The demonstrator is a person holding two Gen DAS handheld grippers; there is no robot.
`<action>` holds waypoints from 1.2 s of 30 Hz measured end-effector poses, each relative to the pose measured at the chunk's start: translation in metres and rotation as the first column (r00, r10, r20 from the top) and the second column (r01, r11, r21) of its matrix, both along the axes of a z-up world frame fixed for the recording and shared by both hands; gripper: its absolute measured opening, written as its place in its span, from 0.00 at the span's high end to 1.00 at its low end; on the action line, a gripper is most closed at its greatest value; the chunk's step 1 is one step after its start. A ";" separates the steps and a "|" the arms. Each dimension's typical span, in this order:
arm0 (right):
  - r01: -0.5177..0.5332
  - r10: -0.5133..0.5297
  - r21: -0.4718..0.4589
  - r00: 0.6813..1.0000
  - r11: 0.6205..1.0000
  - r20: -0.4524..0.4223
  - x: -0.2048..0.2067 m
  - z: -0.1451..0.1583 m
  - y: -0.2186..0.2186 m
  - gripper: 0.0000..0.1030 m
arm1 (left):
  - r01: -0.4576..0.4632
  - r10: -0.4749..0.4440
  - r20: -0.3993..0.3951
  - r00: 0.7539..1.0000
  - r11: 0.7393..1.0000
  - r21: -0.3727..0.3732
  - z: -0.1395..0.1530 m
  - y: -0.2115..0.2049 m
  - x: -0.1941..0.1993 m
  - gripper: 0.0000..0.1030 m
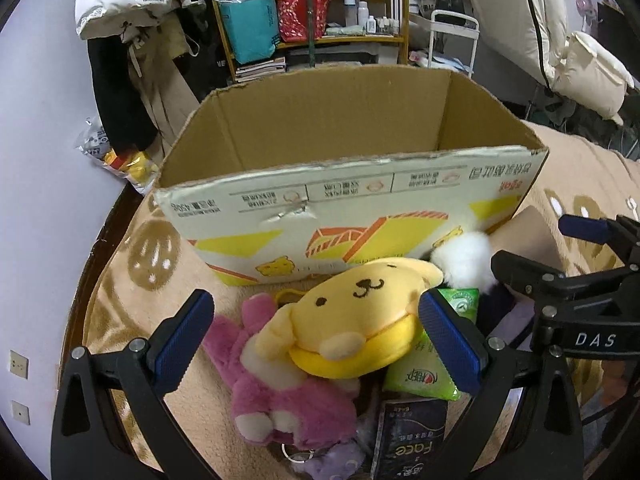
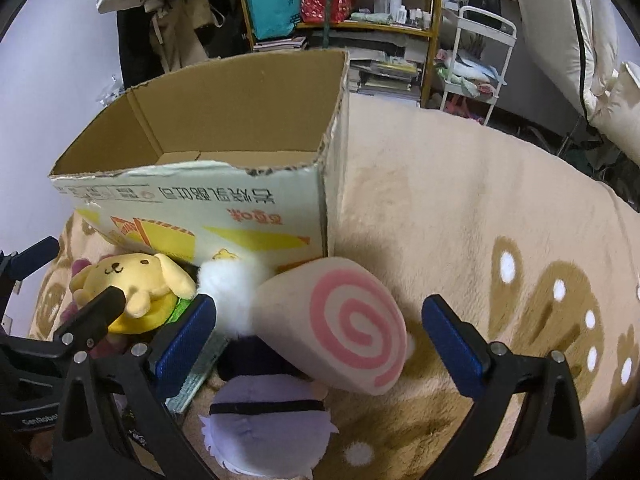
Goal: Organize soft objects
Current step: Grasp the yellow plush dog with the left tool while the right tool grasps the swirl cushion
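Note:
A yellow dog plush (image 1: 356, 316) lies on a pink plush (image 1: 280, 384) in front of an open cardboard box (image 1: 348, 208). My left gripper (image 1: 320, 340) is open, its blue pads either side of the yellow plush without squeezing it. In the right wrist view a cream roll cushion with a pink spiral (image 2: 340, 328) lies before the box (image 2: 200, 200), and my right gripper (image 2: 320, 344) stands open around it. A white fluffy ball (image 2: 232, 284) and a lilac plush with a black band (image 2: 268, 416) sit beside it. The yellow dog plush (image 2: 132, 284) shows at left.
A green tissue pack (image 1: 420, 372) and a dark "Face" packet (image 1: 412, 440) lie among the toys. Everything rests on a beige fleece blanket (image 2: 460, 220) with brown paw prints. Behind stand a shelf (image 1: 312, 12), hanging coats and a white trolley (image 2: 480, 60). The box looks empty.

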State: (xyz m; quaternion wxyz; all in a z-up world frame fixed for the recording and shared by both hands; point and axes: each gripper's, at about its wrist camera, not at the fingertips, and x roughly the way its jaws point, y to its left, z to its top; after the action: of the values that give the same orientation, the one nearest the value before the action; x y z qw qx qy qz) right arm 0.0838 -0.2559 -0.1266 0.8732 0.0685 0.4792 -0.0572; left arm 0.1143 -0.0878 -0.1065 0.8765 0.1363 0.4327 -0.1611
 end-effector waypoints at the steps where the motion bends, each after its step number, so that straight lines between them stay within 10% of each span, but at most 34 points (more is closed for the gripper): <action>1: -0.001 0.001 0.000 1.000 1.000 -0.004 0.000 -0.001 0.000 0.00 | 0.002 -0.002 -0.002 1.000 1.000 0.000 -0.001 0.000 -0.001 0.02; 20: 0.005 -0.005 0.035 1.000 0.999 -0.011 -0.003 -0.003 -0.004 0.04 | 0.048 -0.048 -0.004 0.999 0.994 0.093 -0.018 -0.016 -0.011 0.02; 25: 0.000 0.000 0.032 1.000 0.999 -0.010 -0.003 -0.004 -0.004 0.24 | 0.061 -0.059 -0.051 0.997 0.997 0.047 -0.024 -0.014 -0.007 0.26; 36: -0.008 0.010 0.044 0.999 0.999 -0.045 -0.005 -0.005 -0.007 0.60 | 0.039 -0.039 -0.034 0.999 0.999 0.019 -0.015 -0.009 -0.016 0.34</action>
State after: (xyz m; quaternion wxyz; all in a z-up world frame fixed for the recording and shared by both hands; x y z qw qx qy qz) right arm 0.0785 -0.2633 -0.1319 0.8605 0.0843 0.5004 -0.0442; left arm 0.0986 -0.0965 -0.1216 0.8644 0.1507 0.4461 -0.1762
